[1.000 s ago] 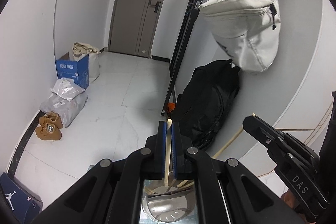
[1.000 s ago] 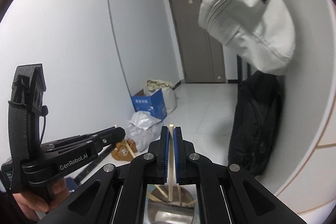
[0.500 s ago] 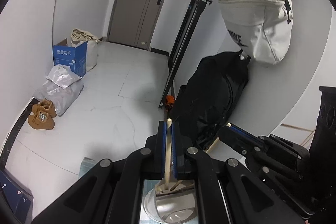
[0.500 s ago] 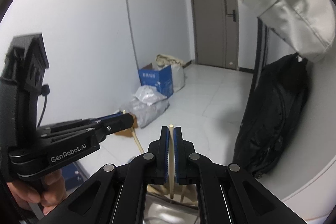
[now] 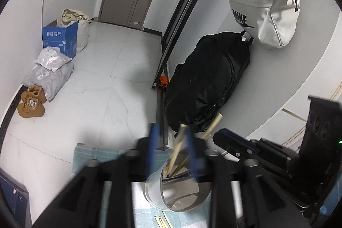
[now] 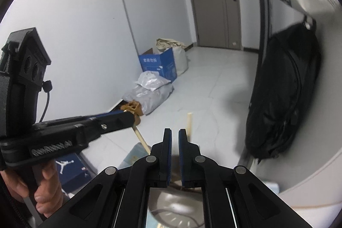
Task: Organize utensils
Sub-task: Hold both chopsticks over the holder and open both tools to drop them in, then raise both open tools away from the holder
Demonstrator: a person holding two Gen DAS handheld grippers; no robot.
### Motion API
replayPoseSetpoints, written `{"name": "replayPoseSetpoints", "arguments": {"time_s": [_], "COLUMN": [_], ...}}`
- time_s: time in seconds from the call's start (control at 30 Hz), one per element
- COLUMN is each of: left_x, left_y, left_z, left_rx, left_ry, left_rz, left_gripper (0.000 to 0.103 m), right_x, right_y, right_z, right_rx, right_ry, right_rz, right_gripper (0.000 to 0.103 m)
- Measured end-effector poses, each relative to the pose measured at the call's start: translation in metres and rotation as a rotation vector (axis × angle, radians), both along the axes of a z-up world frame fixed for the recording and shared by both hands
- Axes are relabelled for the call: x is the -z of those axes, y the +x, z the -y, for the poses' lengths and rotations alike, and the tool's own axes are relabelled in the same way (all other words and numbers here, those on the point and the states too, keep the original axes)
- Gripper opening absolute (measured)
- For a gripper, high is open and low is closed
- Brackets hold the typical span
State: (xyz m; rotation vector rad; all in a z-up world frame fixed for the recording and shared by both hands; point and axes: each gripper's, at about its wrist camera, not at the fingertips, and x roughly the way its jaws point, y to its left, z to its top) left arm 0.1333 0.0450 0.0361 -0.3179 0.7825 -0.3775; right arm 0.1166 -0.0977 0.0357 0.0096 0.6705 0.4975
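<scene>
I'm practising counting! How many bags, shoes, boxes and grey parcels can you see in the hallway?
Bags: 3 (white Nike sling bag, black backpack, cream cloth tote)
Brown shoes: 2
Boxes: 2 (blue cardboard box, dark-blue shoebox)
Grey plastic parcels: 2
Total: 9

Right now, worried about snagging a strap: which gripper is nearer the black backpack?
Right. The right gripper is on the black backpack's side of the metal holder. The left gripper, jaws opening with a chopstick between them, is farther away, toward the open floor.
</scene>
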Motion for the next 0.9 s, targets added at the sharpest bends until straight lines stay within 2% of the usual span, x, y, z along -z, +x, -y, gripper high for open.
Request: {"name": "replayPoseSetpoints", "arguments": {"time_s": [0.03,0.3,0.5,0.57,0.73,0.9], "left_x": [-0.001,0.001,-0.001,-0.003,-0.005,-0.010], "left_y": [-0.001,-0.007,-0.018,-0.024,-0.040,-0.058], "left_z": [-0.002,-0.008,-0.011,-0.010,-0.006,0.003], "left_rx": [-0.004,-0.033,-0.065,-0.082,-0.103,-0.121], "left_ry": [-0.014,-0.003,0.018,0.036,0.063,0.128], "left_rz": [0.007,-0.012,-0.012,-0.012,-0.008,0.020], "left_gripper": [0.042,0.042,0.042,0.042,0.043,0.044], "right_x": [0.001,0.004,-0.006,-0.010,-0.015,-0.020], "right_y": [-0.001,-0.015,-0.039,-0.048,-0.065,-0.087], "right_z": [0.002,0.010,0.026,0.032,0.040,0.044], "right_rx": [0.005,0.037,0.097,0.113,0.139,0.142], "right_ry": [0.010,0.038,0.072,0.077,0.101,0.121], "right_rz": [-0.010,-0.031,0.011,0.030,0.049,0.077], "right_gripper": [0.007,0.007,0.020,0.029,0.037,0.047]}}
